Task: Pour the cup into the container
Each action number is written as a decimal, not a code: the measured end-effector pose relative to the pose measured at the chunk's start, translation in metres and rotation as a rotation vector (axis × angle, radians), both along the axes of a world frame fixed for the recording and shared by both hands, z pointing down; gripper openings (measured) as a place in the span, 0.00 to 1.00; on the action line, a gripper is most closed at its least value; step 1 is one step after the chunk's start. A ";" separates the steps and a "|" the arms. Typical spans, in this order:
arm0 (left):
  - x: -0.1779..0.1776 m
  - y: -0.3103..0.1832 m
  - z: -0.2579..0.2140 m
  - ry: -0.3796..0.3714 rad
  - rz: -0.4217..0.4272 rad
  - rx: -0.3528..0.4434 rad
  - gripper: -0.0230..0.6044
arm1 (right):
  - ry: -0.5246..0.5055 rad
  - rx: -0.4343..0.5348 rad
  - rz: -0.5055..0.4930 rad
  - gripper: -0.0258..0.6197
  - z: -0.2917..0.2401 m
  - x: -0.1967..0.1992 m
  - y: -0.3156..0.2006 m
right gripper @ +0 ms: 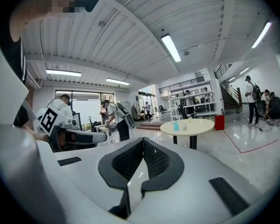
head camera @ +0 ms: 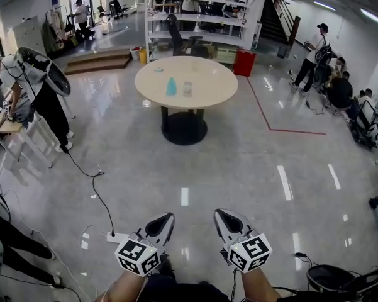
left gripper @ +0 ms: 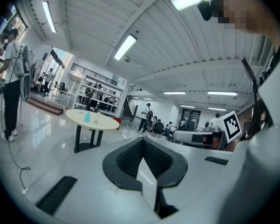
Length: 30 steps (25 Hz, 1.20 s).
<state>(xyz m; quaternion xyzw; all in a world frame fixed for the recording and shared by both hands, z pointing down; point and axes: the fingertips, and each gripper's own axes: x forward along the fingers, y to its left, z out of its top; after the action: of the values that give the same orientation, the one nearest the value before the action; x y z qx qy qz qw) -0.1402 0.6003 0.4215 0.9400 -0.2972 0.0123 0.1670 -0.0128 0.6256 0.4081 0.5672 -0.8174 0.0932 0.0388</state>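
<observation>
A round beige table stands far ahead across the shiny floor. On it are a pale blue cup and a clear container, side by side and apart. Both show small in the left gripper view, the blue cup and the clear container, and in the right gripper view, the blue cup and the container. My left gripper and right gripper hover low at the near edge, far from the table. Each is shut with nothing between its pads, as the left gripper and right gripper show.
A power strip with a black cable lies on the floor by my left gripper. A person with a fan stands at the left beside a small table. A red bin and shelves are behind the table. People gather at the right.
</observation>
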 end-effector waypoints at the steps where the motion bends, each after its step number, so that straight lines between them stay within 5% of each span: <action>1: 0.004 0.012 -0.002 0.007 -0.019 -0.004 0.04 | -0.004 -0.005 0.004 0.05 0.001 0.008 0.013; 10: 0.026 0.094 -0.014 -0.021 -0.078 -0.010 0.04 | -0.068 0.012 0.064 0.05 -0.009 0.062 0.097; 13: 0.004 0.097 -0.026 0.021 -0.130 0.011 0.04 | -0.080 0.038 0.089 0.05 -0.022 0.057 0.100; 30: -0.052 0.129 -0.049 0.056 -0.031 0.067 0.04 | 0.005 0.072 0.106 0.05 -0.062 -0.010 0.129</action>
<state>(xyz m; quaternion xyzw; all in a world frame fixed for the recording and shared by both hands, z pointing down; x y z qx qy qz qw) -0.1926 0.7295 0.3724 0.9403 -0.3074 -0.0264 0.1439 -0.0227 0.7549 0.3464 0.6109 -0.7890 0.0644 0.0156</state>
